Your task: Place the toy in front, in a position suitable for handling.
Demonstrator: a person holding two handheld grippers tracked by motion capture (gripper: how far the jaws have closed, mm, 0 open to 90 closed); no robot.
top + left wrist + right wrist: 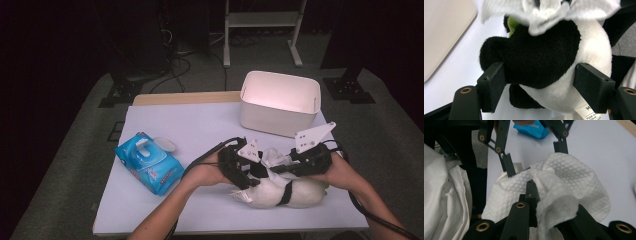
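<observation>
A black-and-white panda plush point(280, 192) lies on the white table near its front edge. My left gripper point(250, 175) comes in from the left and is shut on the panda plush point(541, 57), one jaw on a black part and the other on the white body. The same gripper point(541, 85) has its pads pressed into the fur. My right gripper point(280, 167) comes from the right and is shut on a crumpled white wet wipe point(571, 185), which rests against the top of the plush. The wipe point(549, 12) drapes over the plush's upper edge.
A blue pack of wet wipes point(149, 162) with its lid flipped open lies at the table's left. A white plastic bin point(280, 102) stands at the back right, behind both hands. Cables trail from both grippers toward the front edge.
</observation>
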